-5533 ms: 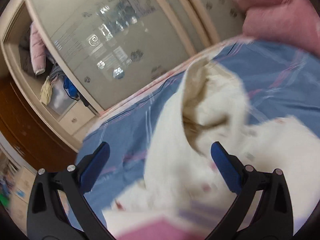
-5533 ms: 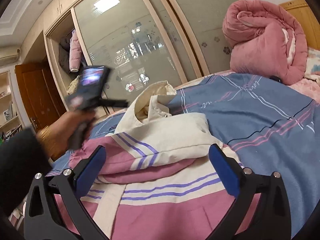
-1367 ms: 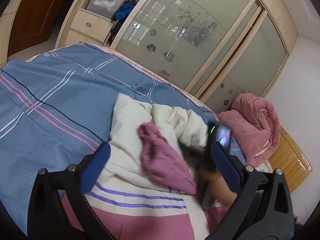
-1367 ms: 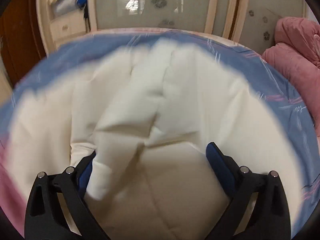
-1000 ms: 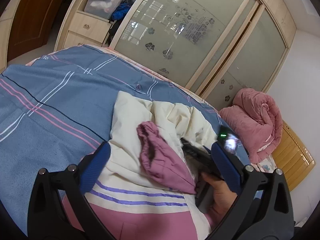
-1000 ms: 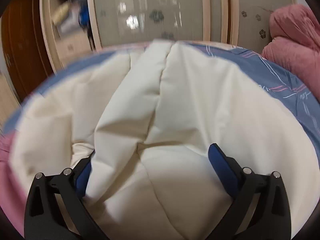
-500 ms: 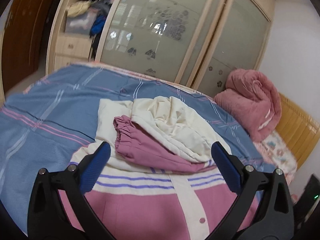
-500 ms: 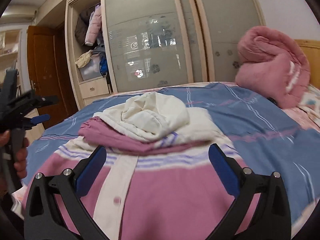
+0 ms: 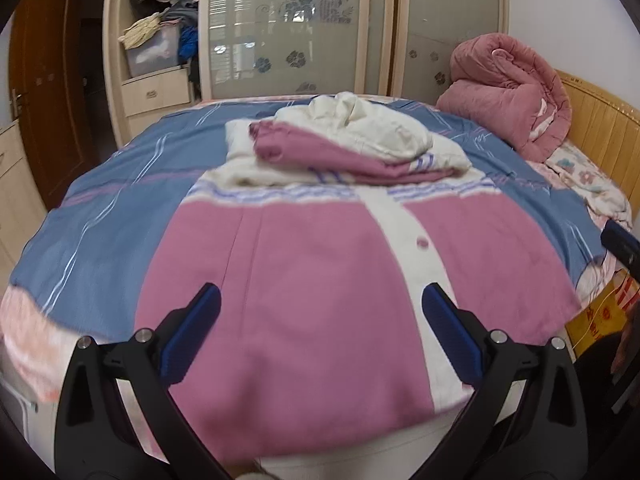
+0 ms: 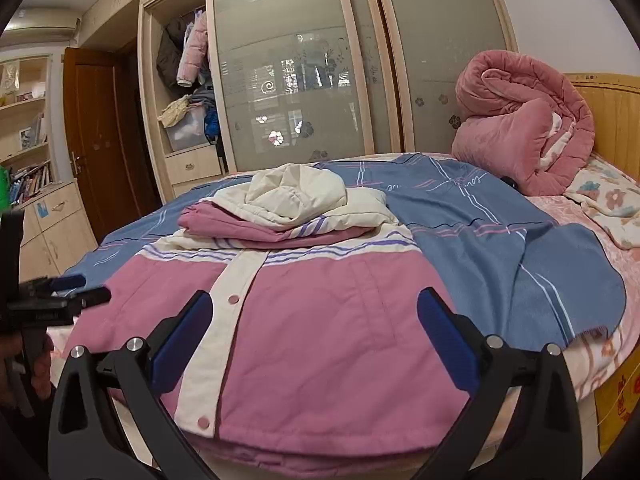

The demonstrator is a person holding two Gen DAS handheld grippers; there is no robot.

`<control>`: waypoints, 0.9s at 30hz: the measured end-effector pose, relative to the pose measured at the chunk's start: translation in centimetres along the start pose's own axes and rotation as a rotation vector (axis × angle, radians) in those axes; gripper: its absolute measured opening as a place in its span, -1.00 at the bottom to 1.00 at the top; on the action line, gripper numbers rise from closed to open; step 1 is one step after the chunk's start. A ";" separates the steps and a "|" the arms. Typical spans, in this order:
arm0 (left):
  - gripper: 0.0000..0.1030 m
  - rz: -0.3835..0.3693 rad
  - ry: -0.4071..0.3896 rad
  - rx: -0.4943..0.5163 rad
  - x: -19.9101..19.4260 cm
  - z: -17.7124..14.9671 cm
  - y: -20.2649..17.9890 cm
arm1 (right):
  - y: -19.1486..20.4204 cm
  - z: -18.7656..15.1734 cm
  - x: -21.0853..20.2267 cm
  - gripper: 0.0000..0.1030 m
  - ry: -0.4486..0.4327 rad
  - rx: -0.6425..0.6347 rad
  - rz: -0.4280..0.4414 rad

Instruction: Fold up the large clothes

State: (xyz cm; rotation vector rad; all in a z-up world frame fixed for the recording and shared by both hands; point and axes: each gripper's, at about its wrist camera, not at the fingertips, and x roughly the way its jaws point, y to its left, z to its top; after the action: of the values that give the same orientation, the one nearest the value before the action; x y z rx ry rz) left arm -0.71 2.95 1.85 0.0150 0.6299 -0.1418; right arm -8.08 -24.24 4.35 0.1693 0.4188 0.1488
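A pink and cream padded jacket (image 9: pixel 320 272) lies flat on the bed, front up, with a cream button strip (image 9: pixel 404 232). Its sleeves (image 9: pixel 340 160) and cream hood (image 9: pixel 360 128) are folded over the upper part. In the right wrist view the jacket (image 10: pixel 340 320) fills the near bed, with the hood (image 10: pixel 296 196) behind it. My left gripper (image 9: pixel 320 328) is open and empty above the hem. My right gripper (image 10: pixel 312 328) is open and empty over the hem. The left gripper also shows at the left edge of the right wrist view (image 10: pixel 60 292).
The bed has a blue striped cover (image 10: pixel 500 240). A rolled pink quilt (image 10: pixel 520 128) lies by the wooden headboard (image 10: pixel 612 120). A sliding-door wardrobe (image 10: pixel 320 60) stands behind the bed. A brown door (image 10: pixel 96 140) and drawers (image 10: pixel 52 232) are at the left.
Both grippers have pulled back from the hood and sleeves to the hem end of the jacket. The sleeves and hood now lie folded on the jacket's upper part.
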 end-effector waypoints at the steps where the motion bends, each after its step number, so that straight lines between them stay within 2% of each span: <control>1: 0.96 0.003 -0.004 -0.005 -0.5 -0.6 0.1 | 0.1 -0.4 -0.4 0.97 -0.004 -0.004 -0.002; 8: 0.96 0.017 -0.036 -0.010 -3.4 -3.2 0.2 | 1.3 -2.4 -2.0 0.97 -0.052 -0.101 -0.032; 11: 0.96 0.031 -0.048 0.003 -3.8 -3.3 0.0 | 1.3 -2.5 -1.8 0.97 -0.054 -0.106 -0.040; 27: 0.96 0.007 -0.069 -0.003 -3.9 -2.9 -0.2 | 1.0 -2.6 -1.9 0.97 -0.070 -0.096 -0.057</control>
State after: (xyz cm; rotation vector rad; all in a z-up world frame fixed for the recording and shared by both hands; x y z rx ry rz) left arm -5.52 3.42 1.78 0.0097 0.5615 -0.1343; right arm -10.95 -23.30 2.95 0.0680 0.3453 0.1062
